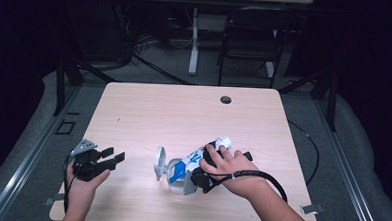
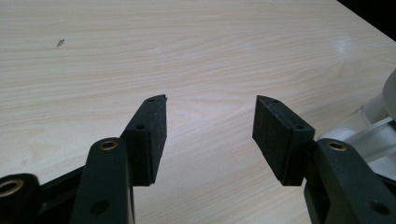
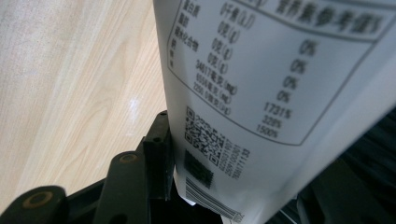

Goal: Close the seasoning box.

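At the counter (image 1: pixel 149 108), we are resting our left gripper (image 1: pixel 113 157) near the left edge, its jaws spread on nothing, while our right gripper (image 1: pixel 201 168) is pinching a white-and-blue pouch (image 1: pixel 202 153) beside a clear container (image 1: pixel 173 177) mid-counter.

Both forearms are bare, with no sleeves showing. The left gripper (image 1: pixel 113 158) is black with 2 flat rectangular pads, brass-coloured screws at its joints and a grey 3-cornered plate on top. The right gripper (image 3: pixel 243 186) is black too, trailing a black cable.
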Demonstrator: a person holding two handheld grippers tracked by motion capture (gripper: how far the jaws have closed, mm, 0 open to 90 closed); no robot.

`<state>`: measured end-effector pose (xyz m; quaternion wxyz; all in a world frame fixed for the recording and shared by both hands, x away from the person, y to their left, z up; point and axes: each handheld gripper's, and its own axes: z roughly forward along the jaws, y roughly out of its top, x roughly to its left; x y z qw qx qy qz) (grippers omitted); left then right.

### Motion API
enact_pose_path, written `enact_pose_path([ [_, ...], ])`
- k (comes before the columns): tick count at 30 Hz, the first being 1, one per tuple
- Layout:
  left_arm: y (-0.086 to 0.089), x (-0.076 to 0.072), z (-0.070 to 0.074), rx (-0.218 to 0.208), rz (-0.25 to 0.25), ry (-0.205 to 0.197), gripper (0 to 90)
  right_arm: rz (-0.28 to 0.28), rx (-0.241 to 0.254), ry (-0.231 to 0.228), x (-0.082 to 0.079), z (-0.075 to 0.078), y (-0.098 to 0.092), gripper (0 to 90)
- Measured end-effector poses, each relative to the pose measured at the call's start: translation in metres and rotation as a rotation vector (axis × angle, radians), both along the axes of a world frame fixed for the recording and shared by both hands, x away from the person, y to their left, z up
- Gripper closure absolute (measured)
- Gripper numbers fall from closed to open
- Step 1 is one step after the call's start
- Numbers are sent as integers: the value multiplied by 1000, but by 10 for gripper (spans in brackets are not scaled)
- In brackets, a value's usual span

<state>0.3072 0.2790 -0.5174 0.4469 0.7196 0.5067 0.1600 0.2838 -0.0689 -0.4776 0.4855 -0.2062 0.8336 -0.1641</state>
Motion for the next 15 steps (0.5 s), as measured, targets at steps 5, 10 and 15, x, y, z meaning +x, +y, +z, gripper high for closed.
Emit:
enact_pose_path([
  [5, 1, 0, 1, -3, -1, -2, 453, 2, -3, -2, 0, 0, 0, 518],
  [10, 1, 0, 1, -1, -2, -1, 453, -1, -11, -11, -1, 0, 1, 520],
  [15, 1, 0, 1, -3, -1, -1, 453, -2, -10, -8, -1, 0, 1, 521],
])
